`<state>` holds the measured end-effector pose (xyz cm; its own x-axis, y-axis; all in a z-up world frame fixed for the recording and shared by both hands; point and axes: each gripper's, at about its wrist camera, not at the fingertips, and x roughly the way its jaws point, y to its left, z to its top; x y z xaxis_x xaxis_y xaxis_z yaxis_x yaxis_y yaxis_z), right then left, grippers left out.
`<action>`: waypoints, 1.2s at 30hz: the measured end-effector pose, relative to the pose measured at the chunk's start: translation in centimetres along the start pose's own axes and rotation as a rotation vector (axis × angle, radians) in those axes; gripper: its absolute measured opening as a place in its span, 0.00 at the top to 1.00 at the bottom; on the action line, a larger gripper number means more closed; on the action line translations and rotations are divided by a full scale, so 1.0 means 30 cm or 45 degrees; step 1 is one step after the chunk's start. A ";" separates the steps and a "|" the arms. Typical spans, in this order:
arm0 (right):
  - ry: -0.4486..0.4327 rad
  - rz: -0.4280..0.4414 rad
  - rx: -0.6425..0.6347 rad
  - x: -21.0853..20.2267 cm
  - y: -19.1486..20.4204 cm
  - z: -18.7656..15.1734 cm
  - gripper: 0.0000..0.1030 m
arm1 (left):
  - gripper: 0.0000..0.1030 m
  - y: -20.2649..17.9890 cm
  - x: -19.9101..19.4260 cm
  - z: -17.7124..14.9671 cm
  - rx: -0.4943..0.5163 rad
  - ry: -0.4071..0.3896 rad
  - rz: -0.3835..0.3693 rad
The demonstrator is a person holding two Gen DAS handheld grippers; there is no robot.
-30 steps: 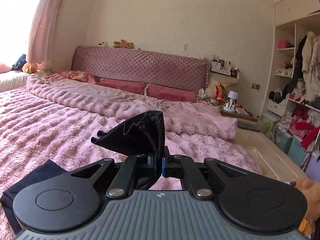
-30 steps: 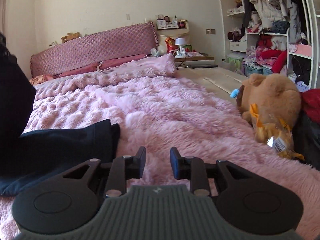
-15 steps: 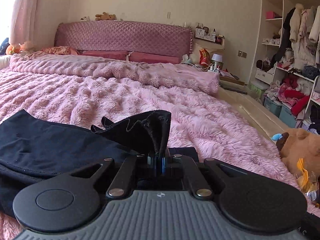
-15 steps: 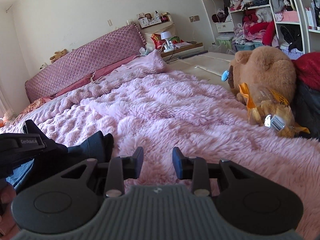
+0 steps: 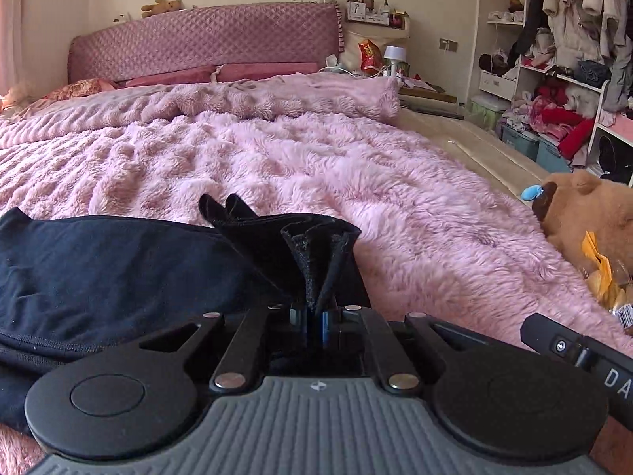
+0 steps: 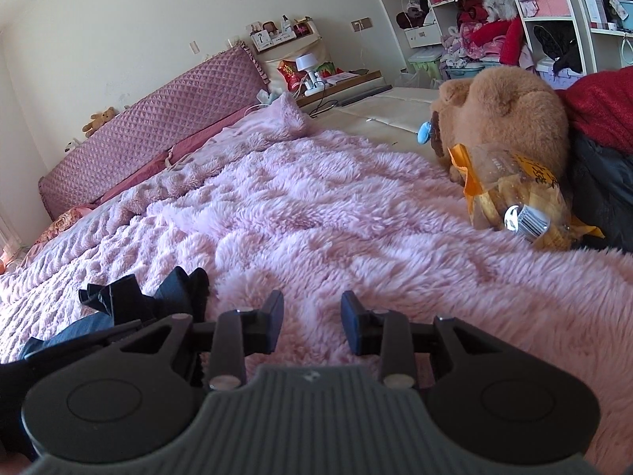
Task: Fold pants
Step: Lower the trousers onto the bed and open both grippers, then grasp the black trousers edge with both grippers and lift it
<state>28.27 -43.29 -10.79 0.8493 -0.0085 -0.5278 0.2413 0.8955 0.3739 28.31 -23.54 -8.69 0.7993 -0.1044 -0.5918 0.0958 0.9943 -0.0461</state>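
The dark navy pants [image 5: 103, 277] lie on the pink fluffy blanket [image 5: 316, 166], spread to the left in the left wrist view. My left gripper [image 5: 314, 316] is shut on a bunched edge of the pants [image 5: 316, 253], which sticks up between its fingers, low over the folded cloth. My right gripper [image 6: 312, 318] is open and empty, just above the blanket [image 6: 336, 213], right of the pants' bunched edge [image 6: 150, 297]. Part of the right gripper's body [image 5: 577, 348] shows at the right of the left wrist view.
A brown plush bear [image 6: 506, 114] and a yellow snack bag [image 6: 514, 202] lie at the bed's right side, with red and dark clothes [image 6: 601, 103] behind. The headboard [image 5: 205, 39], nightstand and cluttered shelves [image 5: 561, 59] stand beyond.
My left gripper has carried the pants' edge down and over onto the rest of the pants. My right gripper has shifted closer to the left one, still open.
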 end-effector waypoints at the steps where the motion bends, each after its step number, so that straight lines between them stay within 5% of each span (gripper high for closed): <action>1: 0.007 -0.004 0.000 0.004 -0.001 0.000 0.72 | 0.87 0.005 -0.004 0.000 -0.007 0.007 -0.042; 2: 0.018 -0.006 -0.005 0.009 -0.003 0.000 0.72 | 0.78 0.010 -0.007 0.001 -0.019 0.015 -0.094; 7: 0.021 -0.008 0.004 0.019 -0.022 -0.001 0.72 | 0.53 0.080 -0.028 0.010 -0.210 0.176 -0.651; 9: 0.019 -0.016 0.005 0.016 -0.022 -0.004 0.72 | 0.51 0.105 -0.068 0.012 -0.256 0.205 -0.755; 14: -0.025 0.043 -0.080 0.018 0.018 -0.025 0.71 | 0.49 0.205 -0.238 0.022 -0.291 0.122 -0.698; 21: -0.026 0.184 -0.124 -0.015 0.103 -0.066 0.69 | 0.46 0.504 -0.504 0.116 -0.313 -0.038 -0.370; 24: -0.012 0.342 -0.076 -0.075 0.142 -0.081 0.51 | 0.45 0.722 -0.580 0.125 -0.452 -0.077 -0.243; 26: 0.083 0.614 0.024 -0.094 0.160 -0.093 0.21 | 0.45 0.901 -0.609 0.105 -0.599 -0.087 -0.187; 27: 0.141 0.728 0.080 -0.096 0.177 -0.101 0.20 | 0.44 0.995 -0.613 0.091 -0.676 -0.090 -0.180; 30: 0.243 0.769 0.156 -0.098 0.242 -0.136 0.20 | 0.34 1.255 -0.586 0.039 -0.859 -0.073 -0.276; 33: 0.351 0.731 0.237 -0.063 0.278 -0.177 0.20 | 0.29 1.461 -0.520 -0.036 -1.025 -0.012 -0.344; 36: 0.340 0.624 0.402 -0.024 0.258 -0.224 0.20 | 0.26 1.569 -0.427 -0.114 -1.087 0.064 -0.348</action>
<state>26.37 -33.37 -12.64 0.7597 0.5165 -0.3950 0.0156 0.5928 0.8052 20.55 24.67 -6.02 0.7844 -0.3589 -0.5059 -0.2105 0.6133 -0.7613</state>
